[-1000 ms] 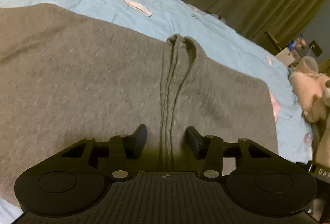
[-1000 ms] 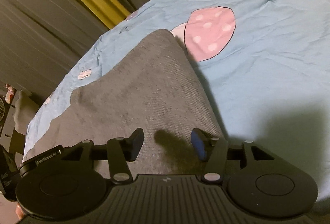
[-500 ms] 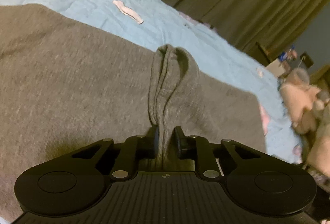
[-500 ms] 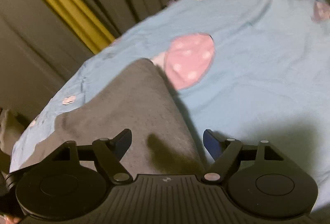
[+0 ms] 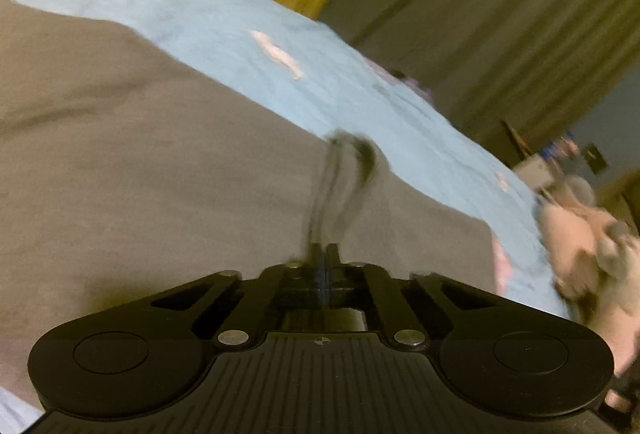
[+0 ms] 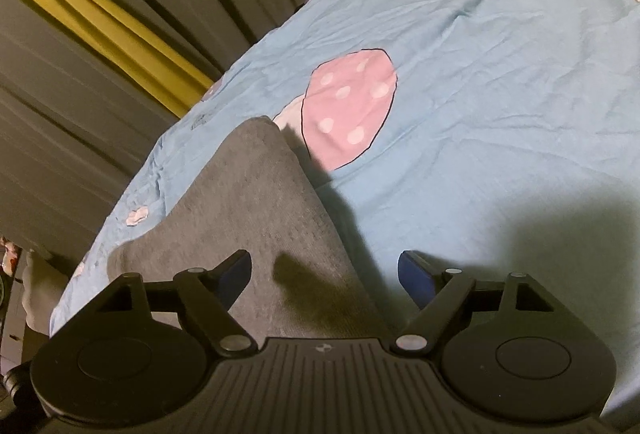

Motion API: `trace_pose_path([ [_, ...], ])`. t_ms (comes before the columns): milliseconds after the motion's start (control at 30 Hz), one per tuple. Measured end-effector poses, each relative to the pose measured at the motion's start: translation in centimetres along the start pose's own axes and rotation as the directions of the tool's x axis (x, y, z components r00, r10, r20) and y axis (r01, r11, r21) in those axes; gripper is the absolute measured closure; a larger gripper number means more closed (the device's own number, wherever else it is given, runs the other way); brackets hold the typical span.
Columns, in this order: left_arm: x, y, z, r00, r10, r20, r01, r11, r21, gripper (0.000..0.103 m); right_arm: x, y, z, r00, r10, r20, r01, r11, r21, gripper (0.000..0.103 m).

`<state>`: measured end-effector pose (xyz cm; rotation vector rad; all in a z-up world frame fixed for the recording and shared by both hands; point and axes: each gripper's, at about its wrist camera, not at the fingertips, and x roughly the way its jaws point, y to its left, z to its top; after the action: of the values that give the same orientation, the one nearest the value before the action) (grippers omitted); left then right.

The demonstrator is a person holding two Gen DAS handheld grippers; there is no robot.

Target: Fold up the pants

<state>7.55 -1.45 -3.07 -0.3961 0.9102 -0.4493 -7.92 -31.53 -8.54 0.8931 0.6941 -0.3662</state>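
Grey pants lie on the blue-sheeted bed.

Grey pants (ridge pinched up), flat on bedsheet

One pants, two grippers (left, right).

My black two-finger left gripper tilts downward, jaws pinched together on a ridge of grey cloth. My matching right gripper tilts downward, jaws just opening wide, holding nothing.
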Motion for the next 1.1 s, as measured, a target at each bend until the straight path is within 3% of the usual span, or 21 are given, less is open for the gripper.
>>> trace_pose_path([
  [67, 0.4, 0.4, 0.2, 0.999, 0.027, -0.018, -0.027, 1.000, 0.012, 0.102, 0.1, 0.2, 0.0, 1.000, -0.006, -0.005, 0.006, 1.000, -0.011, 0.020],
  [167, 1.2, 1.2, 0.2, 0.992, -0.094, -0.089, 0.088, 0.994, -0.069, 0.098, 0.1, 0.4, -0.1, 1.000, -0.006, -0.009, 0.005, 1.000, -0.023, 0.018],
  [200, 1.4, 1.0, 0.3, 0.990, -0.098, -0.102, 0.092, 0.994, -0.062, 0.094, 0.1, 0.3, -0.1, 1.000, -0.003, -0.009, 0.003, 1.000, -0.019, 0.018],
  [267, 1.8, 0.2, 0.1, 0.993, -0.048, -0.111, 0.048, 0.999, -0.007, 0.076, 0.1, 0.2, -0.1, 1.000, -0.002, -0.012, 0.002, 1.000, -0.012, 0.017],
  [333, 2.5, -0.6, -0.3, 0.991, -0.006, -0.137, 0.011, 0.999, 0.040, 0.069, 0.2, 0.2, -0.1, 1.000, 0.000, -0.012, 0.000, 1.000, -0.009, 0.017],
  [567, 3.1, -2.2, -0.5, 0.987, -0.034, -0.155, 0.046, 0.996, 0.072, 0.063, 0.4, 0.2, -0.1, 1.000, 0.002, -0.014, -0.002, 1.000, -0.016, 0.013],
  [633, 4.0, -1.7, -0.4, 0.981, -0.020, -0.193, 0.035, 0.997, 0.073, 0.065, 0.5, 0.3, -0.2, 1.000, 0.002, -0.013, -0.002, 1.000, -0.014, 0.013],
  [700, 4.2, -0.8, 0.1, 0.979, -0.067, -0.193, 0.068, 0.998, -0.002, 0.067, 0.4, 0.3, -0.3, 1.000, 0.002, -0.012, -0.002, 1.000, -0.016, 0.013],
  [800, 5.0, 0.2, 0.5, 0.974, -0.092, -0.208, 0.080, 0.995, -0.064, 0.078, 0.5, 0.4, -0.4, 1.000, 0.000, -0.007, -0.001, 1.000, -0.021, 0.012],
  [1000, 3.9, -1.5, 0.4, 0.985, -0.078, -0.154, 0.078, 0.997, -0.003, 0.086, 0.4, 0.3, -0.4, 1.000, 0.013, 0.006, -0.013, 1.000, -0.008, 0.012],
  [1100, 3.2, -1.4, 0.9, 0.987, -0.092, -0.134, 0.088, 0.995, -0.034, 0.087, 0.2, -0.2, -0.2, 0.999, 0.035, 0.016, -0.036, 0.999, 0.031, 0.012],
])
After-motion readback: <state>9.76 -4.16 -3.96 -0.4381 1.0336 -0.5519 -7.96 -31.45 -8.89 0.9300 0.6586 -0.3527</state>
